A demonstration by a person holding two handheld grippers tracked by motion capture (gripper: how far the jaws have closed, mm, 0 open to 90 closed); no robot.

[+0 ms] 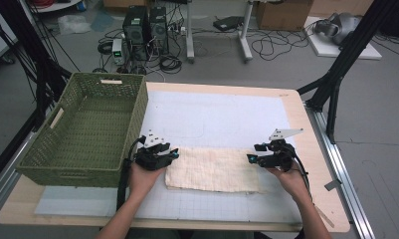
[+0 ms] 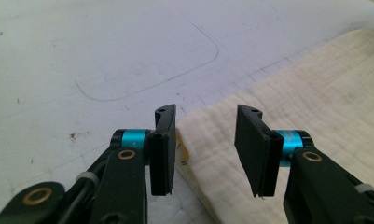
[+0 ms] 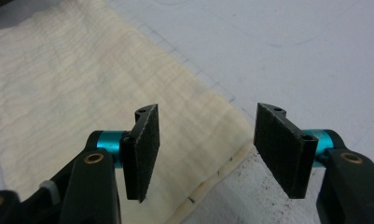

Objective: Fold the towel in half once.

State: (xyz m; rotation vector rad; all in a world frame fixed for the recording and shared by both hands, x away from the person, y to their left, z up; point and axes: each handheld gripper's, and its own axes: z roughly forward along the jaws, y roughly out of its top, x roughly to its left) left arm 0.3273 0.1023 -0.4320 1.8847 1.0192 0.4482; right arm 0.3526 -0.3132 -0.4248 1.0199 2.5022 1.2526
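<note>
A green woven basket [image 1: 87,130] sits on the worktop [image 1: 306,129] just left of the cloth [image 1: 214,169], its near right corner close beside the left gripper [image 1: 173,154]; nothing lies between the basket and the cloth but that gripper and the hand [image 1: 143,178] that holds it. A white gridded mat [image 1: 212,117] covers the worktop under the cloth and runs well beyond it on the far side, bare apart from a faint drawn outline [image 2: 147,70]. Beyond the worktop, on the floor past the cloth's far side, stand computer towers [image 1: 145,30] amid loose cables. The cloth is cream, quilted in fine ridges, folded into a long flat rectangle lying crosswise on the mat, its layered edge showing at the near side. The left gripper is at the cloth's left end, jaws released and apart with the cloth's corner below the gap, pads not pressing it. The right gripper [image 1: 250,158] is at the cloth's right end, jaws likewise released, standing over the cloth's folded edge [image 3: 212,179] without pinching it.
</note>
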